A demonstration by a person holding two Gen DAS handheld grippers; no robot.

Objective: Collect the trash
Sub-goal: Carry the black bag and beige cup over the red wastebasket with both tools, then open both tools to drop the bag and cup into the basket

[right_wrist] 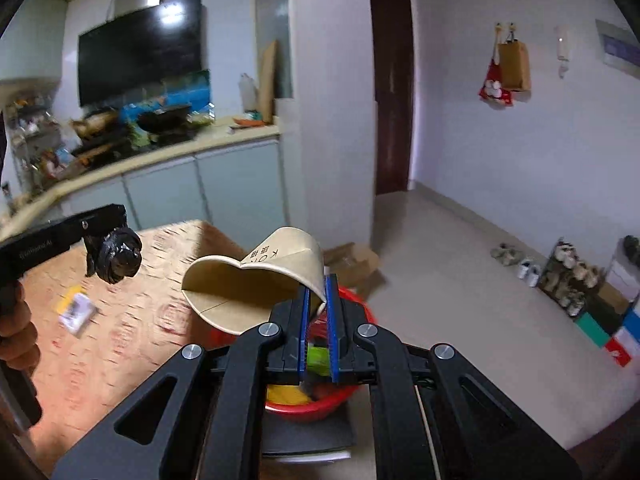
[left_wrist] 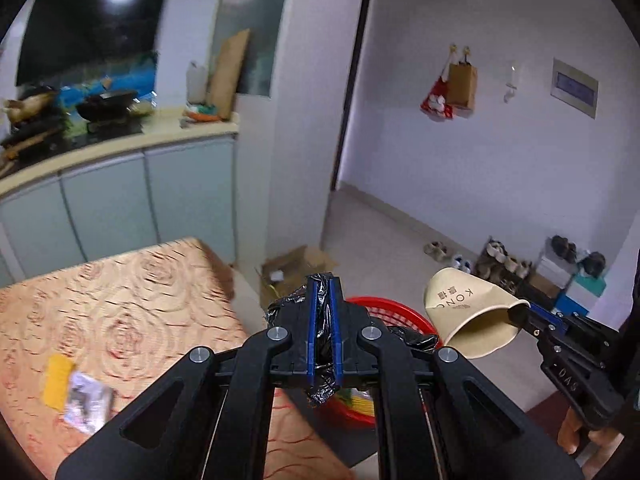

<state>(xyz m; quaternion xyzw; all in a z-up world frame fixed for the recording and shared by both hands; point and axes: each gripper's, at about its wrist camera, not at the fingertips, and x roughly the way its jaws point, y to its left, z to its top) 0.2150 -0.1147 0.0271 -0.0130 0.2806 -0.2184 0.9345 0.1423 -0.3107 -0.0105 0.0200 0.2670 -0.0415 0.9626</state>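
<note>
My left gripper [left_wrist: 323, 286] is shut on a crumpled black plastic bag [left_wrist: 289, 303], held above the red basket [left_wrist: 394, 314]; it also shows in the right wrist view [right_wrist: 116, 256]. My right gripper [right_wrist: 316, 286] is shut on the rim of a squashed tan paper cup [right_wrist: 256, 280], held over the red basket [right_wrist: 360, 312], which holds yellow and green trash. The cup shows in the left wrist view [left_wrist: 468, 312] at the right gripper's tip [left_wrist: 520, 314]. A yellow packet [left_wrist: 58, 380] and a small white wrapper [left_wrist: 86, 400] lie on the orange patterned table [left_wrist: 132, 304].
A cardboard box [left_wrist: 292, 268] sits on the floor beyond the table. A counter with cabinets [left_wrist: 120, 184] and a TV stand behind. Shoes and a rack [left_wrist: 516, 268] line the right wall. A dark doorway [right_wrist: 392, 88] opens ahead.
</note>
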